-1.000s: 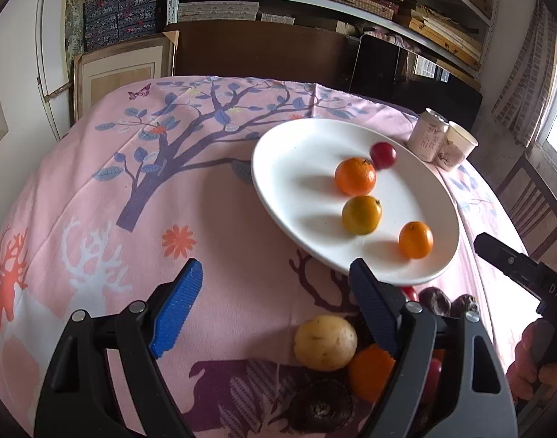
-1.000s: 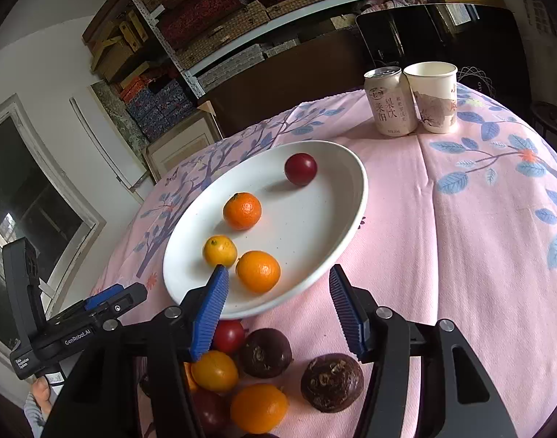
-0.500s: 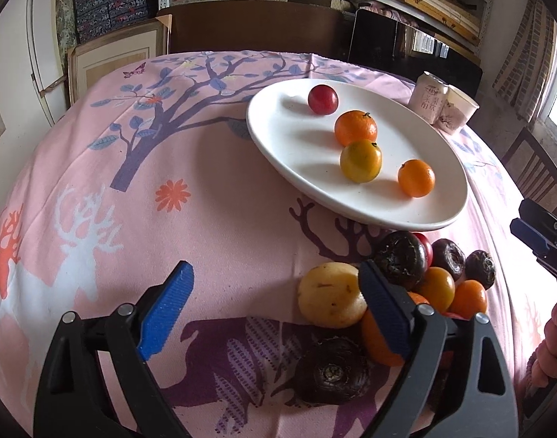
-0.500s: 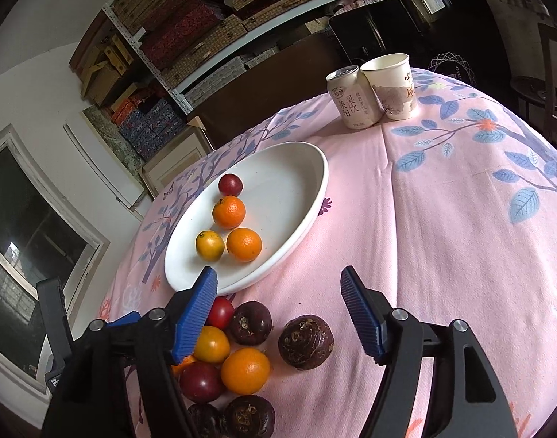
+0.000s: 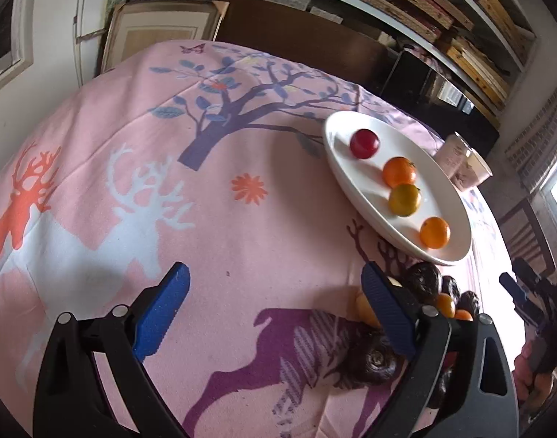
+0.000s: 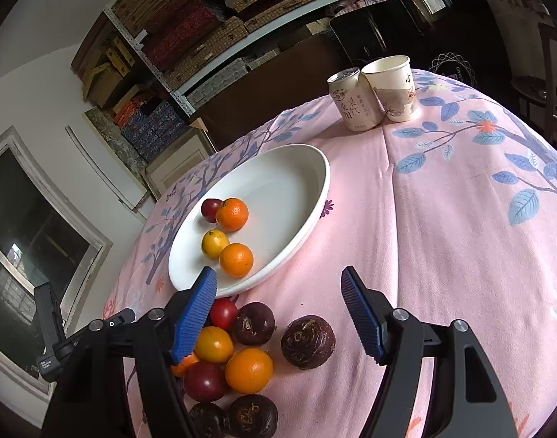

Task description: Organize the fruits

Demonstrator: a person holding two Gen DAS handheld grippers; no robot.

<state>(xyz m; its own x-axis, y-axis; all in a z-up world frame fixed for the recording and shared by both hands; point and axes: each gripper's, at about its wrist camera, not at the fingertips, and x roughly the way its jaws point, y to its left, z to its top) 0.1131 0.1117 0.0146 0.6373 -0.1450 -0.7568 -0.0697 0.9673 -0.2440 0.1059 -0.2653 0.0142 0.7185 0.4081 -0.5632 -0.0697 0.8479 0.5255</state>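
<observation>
A white oval plate (image 6: 285, 197) (image 5: 344, 168) holds a red plum (image 5: 364, 143), two oranges (image 6: 232, 214) (image 6: 236, 260) and a yellow citrus (image 6: 214, 244). A pile of loose fruit lies on the cloth in front of the plate: dark passion fruits (image 6: 308, 341), an orange (image 6: 249, 370), a yellow fruit (image 6: 214, 344) and red plums (image 6: 204, 381). My right gripper (image 6: 278, 310) is open and empty above the pile. My left gripper (image 5: 274, 310) is open and empty over bare cloth, left of the pile (image 5: 422, 281).
A drink can (image 6: 353, 100) and a paper cup (image 6: 393, 87) stand at the far edge of the pink printed tablecloth (image 6: 442, 219). Shelves and a dark cabinet stand behind the table. A chair (image 5: 526, 233) stands at the right.
My left gripper has swung left and pulled back, so the plate and pile sit farther right in its view. My right gripper has drawn back a little and the pile shows more fully.
</observation>
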